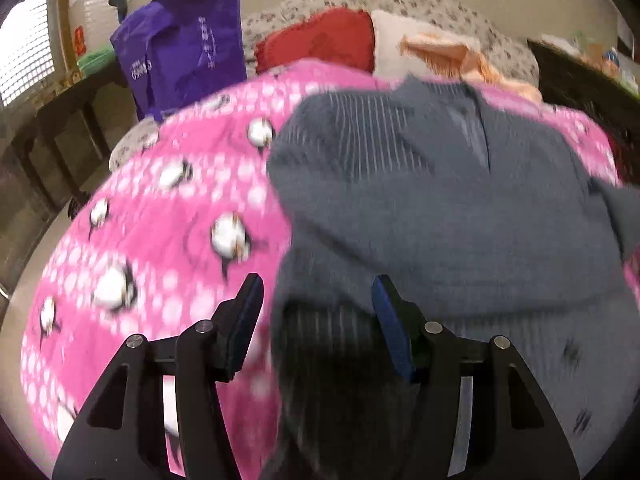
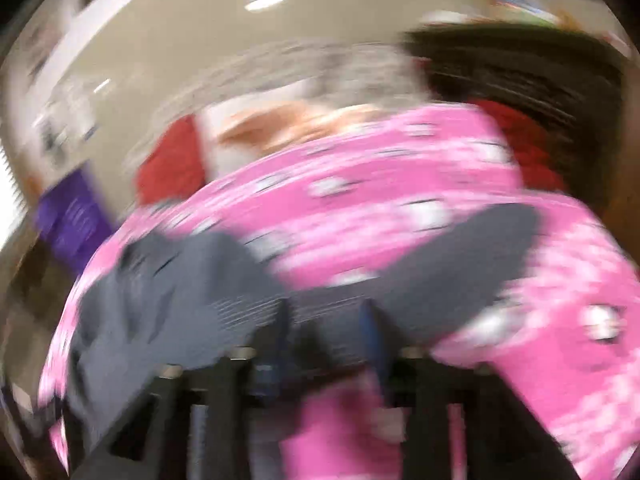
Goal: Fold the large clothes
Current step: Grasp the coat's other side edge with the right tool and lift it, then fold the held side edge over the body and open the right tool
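Left wrist view: we look down on a grey ribbed garment [image 1: 440, 208] lying on a pink blanket [image 1: 160, 240] printed with white spots and small cartoon figures; the picture is somewhat blurred.
Left gripper [image 1: 318, 292]: our fingers [image 1: 246, 312] stand apart at the lower centre of the frame, with a dark fold of the grey garment between them; we cannot tell whether the pads touch the cloth.
Garment position: it fills the centre and right of the frame, its collar towards the top, its lower edge by our fingers.
Background, left view: a purple bag [image 1: 184, 48] stands in the upper left; a red cushion [image 1: 320, 40] and an orange cloth [image 1: 452, 56] lie at upper centre, beyond the pink blanket.
Right wrist view: heavy motion blur; the grey garment [image 2: 172, 300] shows at lower left and again as a dark strip at centre right, over the pink blanket [image 2: 400, 208].
Right gripper [image 2: 326, 312]: our fingers [image 2: 374, 320] appear as dark smears at the bottom centre with grey cloth between them; we cannot tell whether they are apart or clamped.
Background, right view: the purple bag [image 2: 72, 224] at left, the red cushion [image 2: 172, 164] above the blanket.
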The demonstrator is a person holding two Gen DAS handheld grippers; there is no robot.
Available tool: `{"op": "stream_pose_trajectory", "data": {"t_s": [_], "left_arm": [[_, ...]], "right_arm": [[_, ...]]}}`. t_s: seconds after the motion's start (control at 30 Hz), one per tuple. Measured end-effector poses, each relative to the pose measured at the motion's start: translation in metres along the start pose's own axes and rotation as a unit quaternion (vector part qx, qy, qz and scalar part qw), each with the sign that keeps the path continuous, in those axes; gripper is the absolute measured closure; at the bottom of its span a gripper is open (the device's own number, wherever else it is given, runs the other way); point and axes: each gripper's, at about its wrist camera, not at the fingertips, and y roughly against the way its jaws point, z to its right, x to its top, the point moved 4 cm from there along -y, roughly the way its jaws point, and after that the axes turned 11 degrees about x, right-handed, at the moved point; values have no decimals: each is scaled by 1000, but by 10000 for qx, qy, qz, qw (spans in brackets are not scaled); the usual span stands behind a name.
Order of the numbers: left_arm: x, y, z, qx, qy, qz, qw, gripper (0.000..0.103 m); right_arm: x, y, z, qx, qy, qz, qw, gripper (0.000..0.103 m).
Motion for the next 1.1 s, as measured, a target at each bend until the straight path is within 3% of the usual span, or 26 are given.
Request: {"op": "stream_pose_trajectory", "data": {"t_s": [0.07,0.13,0.17,0.27,0.37,0.47,0.53,0.6,0.63,0.77,0.97,1.1], "left_arm": [[-22,-8,6,15,-91,-206,9997,45],[-24,-12,2,-36,109,-208,9997,40],[-24,-14,0,37,167,-281,9995,30],[-24,-19,-9,-140,473,-441,9978,27],[-24,-18,-7,-145,478,-433,9978,27],[-25,-17,-6,-110,455,-427,9980,27],[-25,-16,-5,-125,470,-428,9979,27],[-27,-19,-5,-128,475,-429,9979,27],[-29,-19,-6,-131,479,-429,9978,27],[-29,-21,-6,-138,480,-430,9978,27],[-28,-21,-7,-181,524,-432,9975,27],[-29,-20,-9,-196,552,-439,9973,27]], "right_arm": [[20,13,61,-261,-788,181,9964,57],[32,23,107,-303,-1474,359,9880,57],[34,26,120,-234,-1701,418,9843,57],[43,15,146,437,-2232,406,9729,58],[55,-8,150,563,-2275,255,9718,60],[54,-32,156,-87,-2225,-180,9747,61],[53,-40,161,-236,-2252,-259,9737,67],[56,-37,160,-258,-2188,-166,9753,93],[58,-32,155,-242,-2010,-103,9792,96],[70,14,136,-476,-1330,325,9894,100],[87,125,133,-1177,-1293,1312,9758,100],[77,151,96,-995,-1035,1368,9801,100]]}}
